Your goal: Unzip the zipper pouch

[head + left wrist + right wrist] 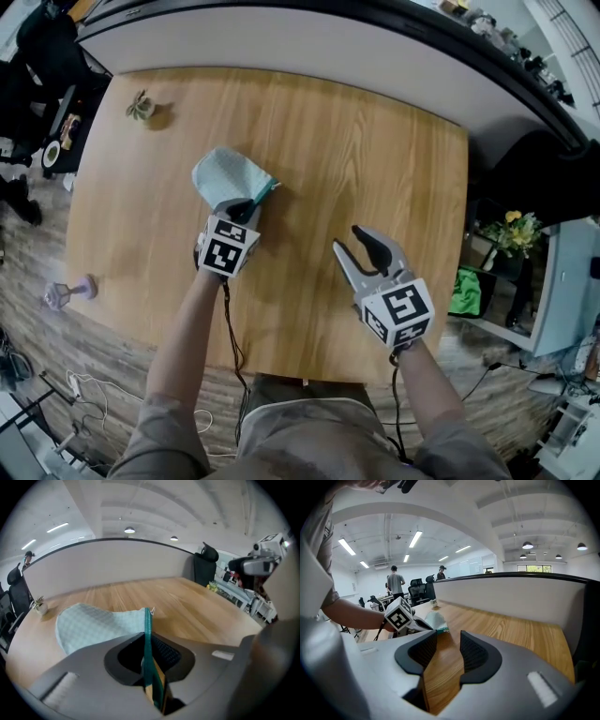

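Keep L gripper (246,208) jaws clamped on zipper pouch (223,175) green edge (147,634), steady above worktop (309,141), then bring R gripper (349,240) (jaws apart, empty) to pinch pull (152,611) & draw evenly.

pouch (223,174) end hidden by left hand-held gripper (247,208)

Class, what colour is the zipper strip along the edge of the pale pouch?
The zipper strip is dark green, clearest in the left gripper view.
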`<state>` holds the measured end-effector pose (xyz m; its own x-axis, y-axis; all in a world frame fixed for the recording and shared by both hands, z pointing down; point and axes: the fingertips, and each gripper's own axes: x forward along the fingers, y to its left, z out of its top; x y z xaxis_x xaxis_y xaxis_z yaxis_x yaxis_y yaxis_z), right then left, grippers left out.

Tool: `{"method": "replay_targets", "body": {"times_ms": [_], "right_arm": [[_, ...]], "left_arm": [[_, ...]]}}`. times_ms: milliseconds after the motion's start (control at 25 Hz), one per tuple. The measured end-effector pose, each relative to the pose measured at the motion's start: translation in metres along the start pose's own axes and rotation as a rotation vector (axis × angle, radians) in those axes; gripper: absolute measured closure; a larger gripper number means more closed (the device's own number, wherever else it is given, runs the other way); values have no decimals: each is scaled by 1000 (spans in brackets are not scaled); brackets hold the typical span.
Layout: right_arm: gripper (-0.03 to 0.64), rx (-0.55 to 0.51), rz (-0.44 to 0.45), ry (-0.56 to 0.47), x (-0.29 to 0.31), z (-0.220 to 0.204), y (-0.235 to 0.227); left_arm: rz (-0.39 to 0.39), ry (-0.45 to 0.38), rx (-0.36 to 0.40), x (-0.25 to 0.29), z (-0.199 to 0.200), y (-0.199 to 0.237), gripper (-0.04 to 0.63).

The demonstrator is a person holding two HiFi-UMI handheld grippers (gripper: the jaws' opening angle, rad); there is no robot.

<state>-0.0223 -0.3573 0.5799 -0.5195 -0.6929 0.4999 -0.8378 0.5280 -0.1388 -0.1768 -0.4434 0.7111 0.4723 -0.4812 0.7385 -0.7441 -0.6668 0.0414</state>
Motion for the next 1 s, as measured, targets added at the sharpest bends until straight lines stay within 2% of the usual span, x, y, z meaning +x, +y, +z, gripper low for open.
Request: {"method": "replay_targets", "body": {"times_ms": [240,360,440,720,1000], "right_arm": [[453,-24,37,-64,-26,33,13],[453,102,131,-148,-49,59,22],[453,144,181,-200,-67,76,28],[453,3,211,-289,-132,118,56],[453,-124,296,-366,-197,143,102]], "left_arm": [[-55,-124,10,-87,32,-17,561],[-47,-135,33,-134,45,-26,561],[-54,-153,51,-166,56,-37,561],[-79,-296,101,-278,95,-94,561],[-102,-449,136,-367,121,-152,560]]}}
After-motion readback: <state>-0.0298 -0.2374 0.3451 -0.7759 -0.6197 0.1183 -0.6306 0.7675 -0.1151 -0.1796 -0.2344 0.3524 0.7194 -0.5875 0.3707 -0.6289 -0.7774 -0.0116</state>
